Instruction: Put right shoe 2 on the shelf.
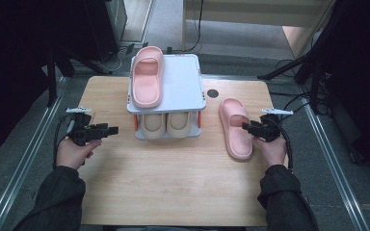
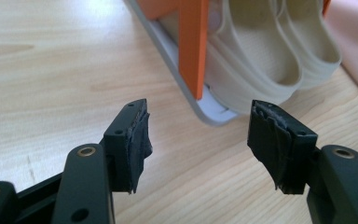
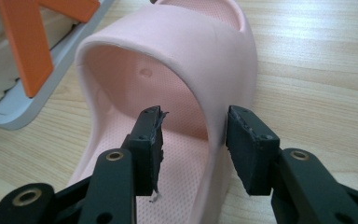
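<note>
- On the table's right side, the soft pink foam slide sandal (image 1: 235,129) lay flat on the pale wooden tabletop (image 1: 173,173), just beside the white two-tier shoe rack with orange posts (image 1: 180,89), whose top shelf already carried its matching pink slide (image 1: 147,77)
- The right gripper (image 3: 193,128) had its jaws apart, straddling the near side of the sandal's strap: one pad sat inside the arch over the footbed, the other outside by the strap wall, and I couldn't see them pressing yet
- Best bet here, I reckon: push in a touch deeper so the pads catch the thick strap wall rather than its edge, then close firmly, since the foam would likely squash and swing when lifted
- The left gripper (image 2: 198,140) hung with jaws wide apart and nothing in them, near the rack's lower corner where the cream slides (image 2: 279,56) sat
</note>
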A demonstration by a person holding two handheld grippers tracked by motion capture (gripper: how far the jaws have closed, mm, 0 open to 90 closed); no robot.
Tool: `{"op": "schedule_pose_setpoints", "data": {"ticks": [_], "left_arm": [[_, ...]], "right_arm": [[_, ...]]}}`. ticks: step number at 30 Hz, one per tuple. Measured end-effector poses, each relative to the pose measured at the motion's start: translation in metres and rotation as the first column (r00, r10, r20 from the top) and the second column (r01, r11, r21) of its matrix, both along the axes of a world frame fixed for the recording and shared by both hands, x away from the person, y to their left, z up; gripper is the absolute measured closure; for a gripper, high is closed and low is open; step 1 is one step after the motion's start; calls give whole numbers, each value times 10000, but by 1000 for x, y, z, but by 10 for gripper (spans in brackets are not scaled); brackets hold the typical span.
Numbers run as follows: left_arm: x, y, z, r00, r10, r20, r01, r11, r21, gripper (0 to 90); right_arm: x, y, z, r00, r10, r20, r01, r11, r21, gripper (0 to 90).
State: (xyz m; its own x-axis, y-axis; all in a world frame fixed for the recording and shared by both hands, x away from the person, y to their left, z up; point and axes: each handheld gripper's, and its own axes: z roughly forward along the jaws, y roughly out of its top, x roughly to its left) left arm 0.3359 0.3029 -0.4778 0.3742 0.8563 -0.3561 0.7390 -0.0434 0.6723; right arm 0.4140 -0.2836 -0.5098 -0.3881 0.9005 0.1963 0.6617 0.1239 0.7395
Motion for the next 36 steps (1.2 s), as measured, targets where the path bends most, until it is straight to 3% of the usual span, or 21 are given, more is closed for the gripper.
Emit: {"op": "schedule_pose_setpoints", "data": {"ticks": [11,29,36], "left_arm": [[-8,3,-3,9999,73,-70,-73,10000,40,383],[-19,13,-6,9992,367,-159,-366,9993,23,384],[-18,13,-5,9990,426,-122,-427,9991,-71,384]], "right_arm": [[14,1,-8,9983,-588,-47,588,9982,-69,621],[26,0,-12,9957,-879,-287,884,9960,152,695],[28,-2,-10,9935,-1100,-309,1102,9939,51,786]]}}
